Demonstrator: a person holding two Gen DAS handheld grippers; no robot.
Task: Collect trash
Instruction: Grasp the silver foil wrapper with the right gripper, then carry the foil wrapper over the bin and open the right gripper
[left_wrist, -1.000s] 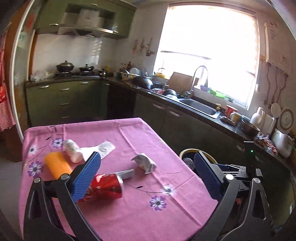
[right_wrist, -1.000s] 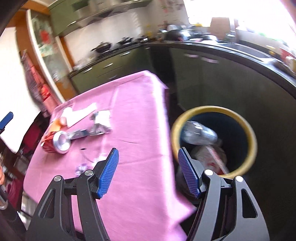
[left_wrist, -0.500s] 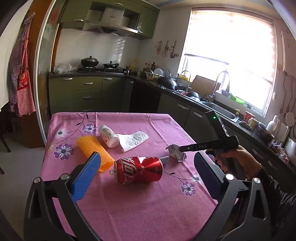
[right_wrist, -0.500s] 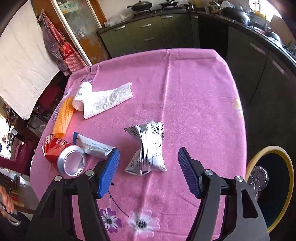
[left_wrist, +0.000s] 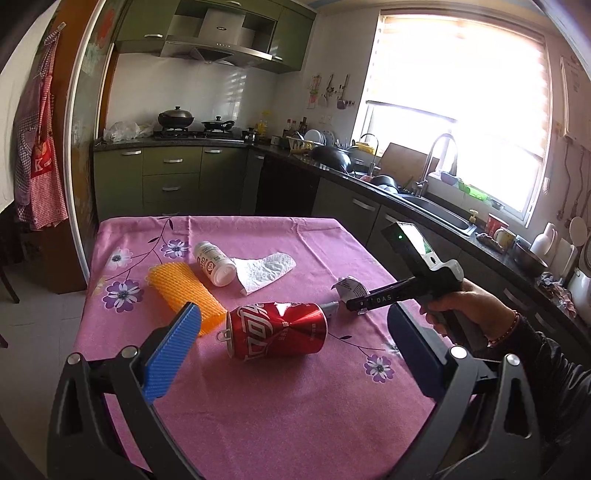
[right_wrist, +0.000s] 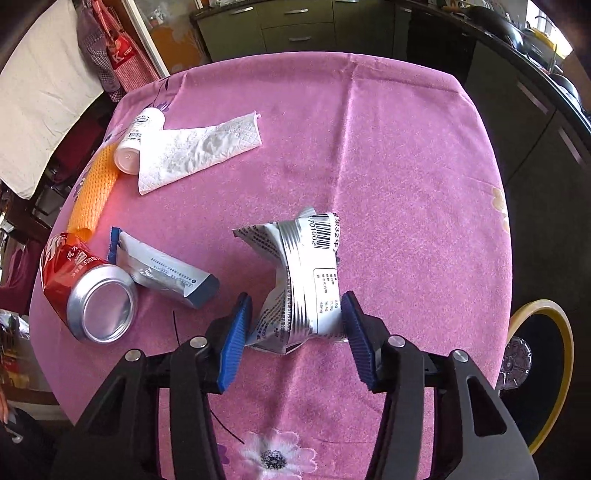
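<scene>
A crumpled silver snack wrapper (right_wrist: 306, 280) lies on the pink tablecloth (right_wrist: 388, 166). My right gripper (right_wrist: 295, 328) points steeply down over it, jaws closing, with the wrapper's lower end between the blue pads and its edges right at them. In the left wrist view this gripper (left_wrist: 360, 301) and the hand (left_wrist: 461, 306) holding it reach in from the right. My left gripper (left_wrist: 291, 321) hovers open just before a dented red cola can (left_wrist: 277, 330), nothing between its fingers.
Also on the cloth: a silver-blue packet (right_wrist: 162, 269) beside the can (right_wrist: 85, 291), an orange mesh sleeve (left_wrist: 181, 291), a white bottle (left_wrist: 214, 264) and a paper tissue (left_wrist: 266, 267). A yellow-rimmed bin (right_wrist: 565, 369) stands by the table's right edge. Kitchen counters run behind.
My right gripper swung from above the bin to over the table, dropped onto the silver wrapper and narrowed its jaws. The left gripper shifted until the can lay in front of it, then held still.
</scene>
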